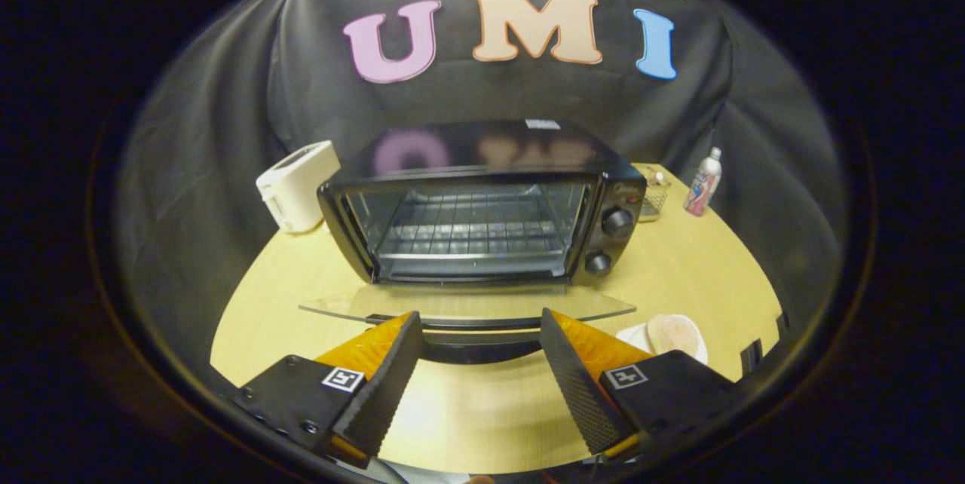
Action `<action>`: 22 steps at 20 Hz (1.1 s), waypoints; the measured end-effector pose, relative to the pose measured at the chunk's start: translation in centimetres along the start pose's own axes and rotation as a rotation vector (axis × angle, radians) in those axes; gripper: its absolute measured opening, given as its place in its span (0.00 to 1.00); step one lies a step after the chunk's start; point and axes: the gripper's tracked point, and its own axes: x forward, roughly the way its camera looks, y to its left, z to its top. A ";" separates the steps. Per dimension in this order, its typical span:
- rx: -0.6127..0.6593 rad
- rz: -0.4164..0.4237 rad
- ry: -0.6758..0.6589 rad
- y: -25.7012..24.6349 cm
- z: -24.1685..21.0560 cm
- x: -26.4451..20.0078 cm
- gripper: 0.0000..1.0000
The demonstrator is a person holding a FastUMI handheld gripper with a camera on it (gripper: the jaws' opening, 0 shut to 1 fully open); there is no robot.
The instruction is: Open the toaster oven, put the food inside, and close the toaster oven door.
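One white two-slot toaster stands on the wooden surface at the oven's 9 o'clock, just beside its left wall. At the oven's 3 o'clock sits one small wire basket, and beyond that, near the surface's far right rim, one upright bottle with a white cap. One black toaster oven stands mid-surface, at 12 o'clock from the gripper; two round knobs are stacked on its right panel, and one wire rack shows inside the bare cavity. Its glass door is dropped fully open and lies flat toward the gripper, its dark handle running between the fingertips. The jaws are spread wide, pinching nothing. One pale round piece of food lies on a white plate at the gripper's 2 o'clock, just beside the right finger and near the door's right corner.
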 end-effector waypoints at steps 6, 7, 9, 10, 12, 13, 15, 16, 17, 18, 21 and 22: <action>0.001 -0.007 0.142 0.4 -6.4 0.7 0.99; -0.007 -0.009 0.167 0.4 -7.5 1.0 0.99; -0.034 -0.012 0.193 0.8 -8.9 1.7 1.00; -0.047 -0.012 0.205 1.0 -9.5 2.0 1.00; -0.052 -0.002 0.214 1.3 -9.9 2.1 1.00; -0.048 -0.002 0.207 1.4 -9.8 1.9 1.00; -0.033 -0.007 0.209 1.3 -9.5 1.4 0.99; -0.032 -0.009 0.211 1.2 -9.2 1.1 0.99; -0.037 -0.019 0.203 0.8 -8.7 0.5 1.00; -0.043 -0.033 0.186 0.2 -7.8 0.0 1.00; -0.034 -0.097 0.128 -2.1 -4.9 -1.4 0.99; -0.031 -0.129 0.107 -3.3 -3.6 -1.6 0.99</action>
